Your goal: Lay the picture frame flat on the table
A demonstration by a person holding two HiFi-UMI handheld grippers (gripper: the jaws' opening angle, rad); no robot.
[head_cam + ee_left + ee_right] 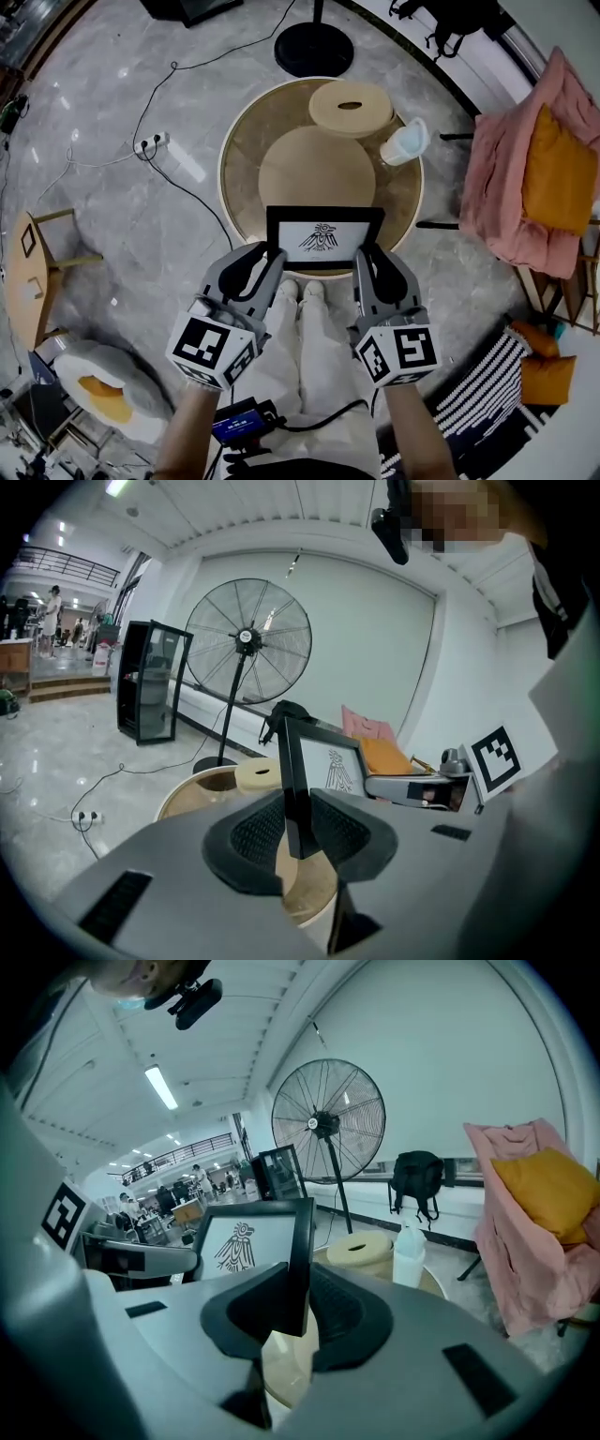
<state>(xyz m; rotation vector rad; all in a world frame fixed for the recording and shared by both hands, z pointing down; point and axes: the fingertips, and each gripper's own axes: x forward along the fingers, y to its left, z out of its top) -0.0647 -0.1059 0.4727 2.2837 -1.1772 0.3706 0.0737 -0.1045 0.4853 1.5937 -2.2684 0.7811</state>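
The picture frame (324, 239) is not yet laid flat: it is held tilted over the near edge of the round table (246, 159), with the fingers (255, 834) of the left gripper (270, 262) and right gripper (367, 264) clamped on its side edges, so lowering and release remain.

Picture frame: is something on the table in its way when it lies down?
Nothing visible. The picture frame hangs over the near side of the table. A round beige box and a white bottle stand at its far side, clear of the frame.
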